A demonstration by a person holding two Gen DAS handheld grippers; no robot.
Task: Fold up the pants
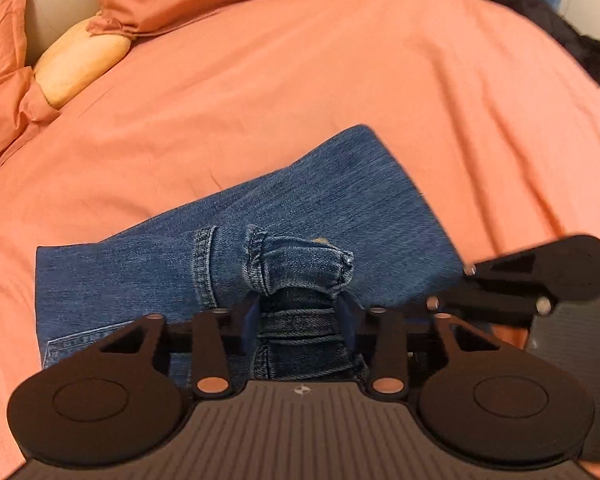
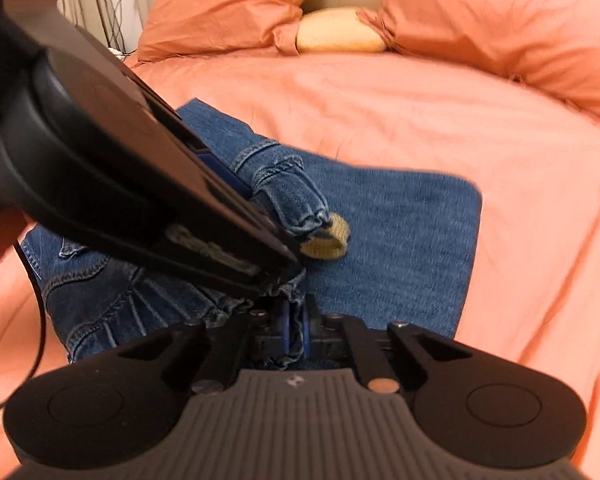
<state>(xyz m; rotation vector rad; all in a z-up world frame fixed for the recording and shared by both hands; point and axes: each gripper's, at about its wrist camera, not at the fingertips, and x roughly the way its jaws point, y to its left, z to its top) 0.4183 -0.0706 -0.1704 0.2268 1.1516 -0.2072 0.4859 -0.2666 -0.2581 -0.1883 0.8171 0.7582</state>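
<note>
Blue denim pants [image 1: 300, 208] lie folded on the salmon bedspread [image 1: 260, 80]; they also show in the right wrist view [image 2: 400, 220]. My left gripper [image 1: 300, 308] is shut on a bunched waistband part of the pants, with a belt loop sticking up between the fingers. My right gripper [image 2: 296, 320] is shut on a gathered denim edge. The left gripper's black body [image 2: 120, 168] crosses the right view just left of it. A tan label [image 2: 328, 240] shows by the held fold.
Salmon pillows [image 2: 228, 8] and a yellow cushion [image 2: 340, 32] lie at the head of the bed. Dark clothing [image 1: 540, 20] sits at the bed's far right edge. Cables [image 2: 112, 4] hang by the wall.
</note>
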